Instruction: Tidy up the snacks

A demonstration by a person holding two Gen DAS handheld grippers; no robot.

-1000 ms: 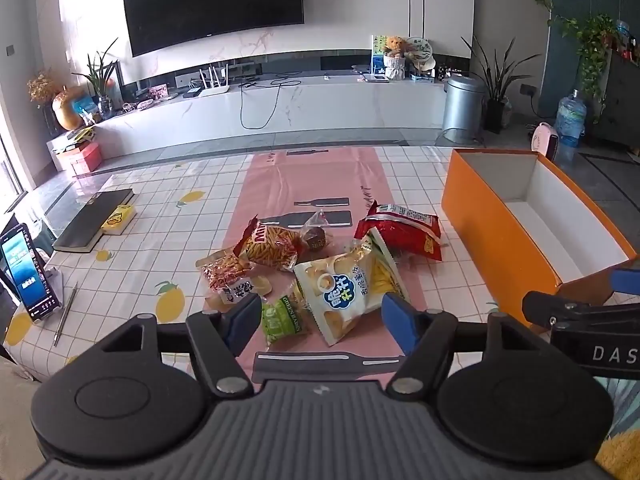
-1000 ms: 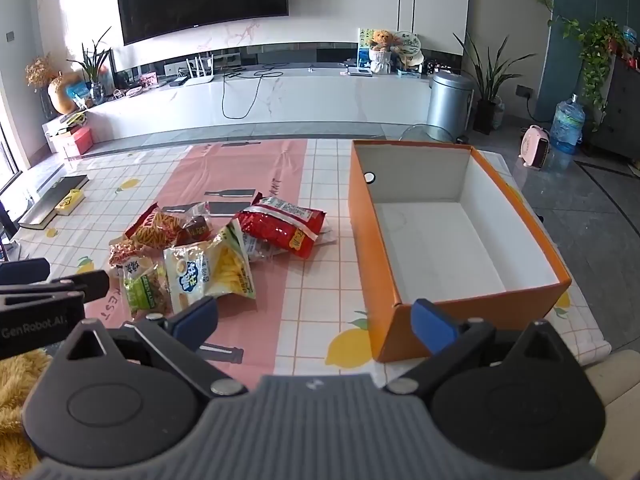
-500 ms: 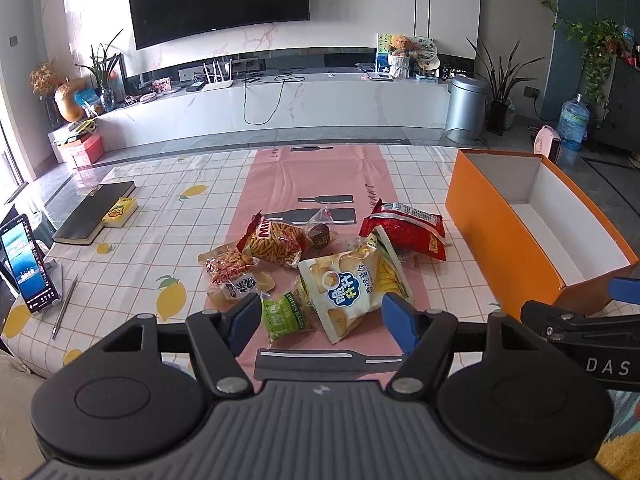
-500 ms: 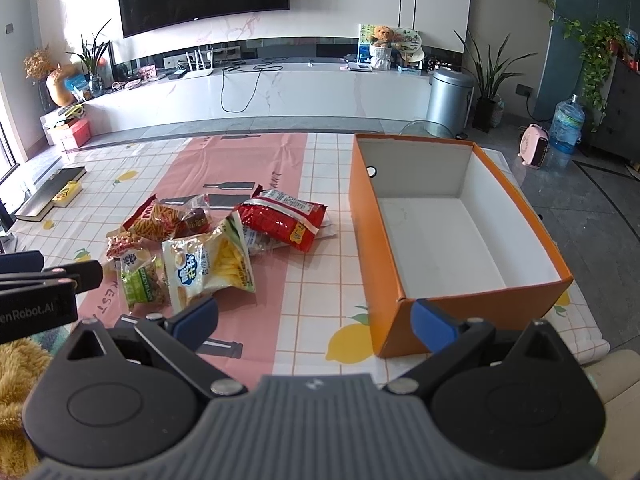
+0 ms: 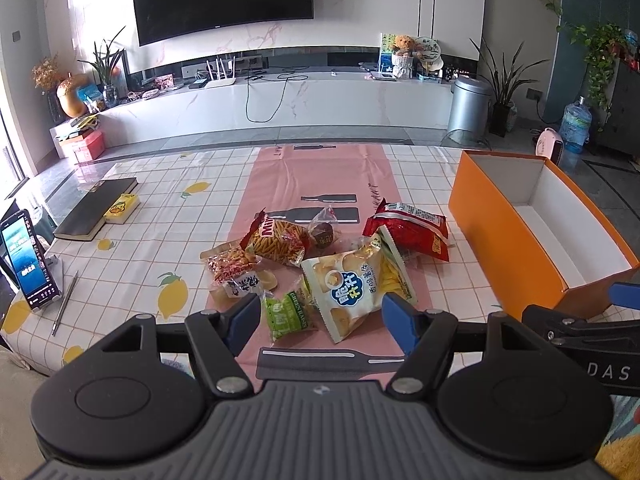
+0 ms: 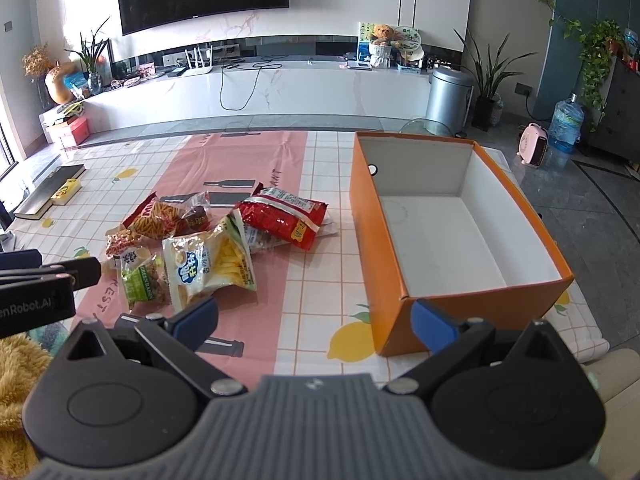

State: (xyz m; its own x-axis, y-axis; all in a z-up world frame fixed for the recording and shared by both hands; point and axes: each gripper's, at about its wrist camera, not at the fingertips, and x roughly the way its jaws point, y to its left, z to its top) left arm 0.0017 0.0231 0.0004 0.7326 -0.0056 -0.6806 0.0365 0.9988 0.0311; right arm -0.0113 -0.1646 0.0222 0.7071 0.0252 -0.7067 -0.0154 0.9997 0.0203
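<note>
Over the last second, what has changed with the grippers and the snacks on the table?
Nothing was picked up or released. Both cameras tilted slightly, so the snack pile sits a little higher in the left view. The left gripper and right gripper remain open and empty, short of the snacks. The bags stay on the table and the orange box stays empty.

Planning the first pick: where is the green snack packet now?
In the left wrist view the green snack packet lies at the pile's near edge, just left of the white chip bag.
</note>
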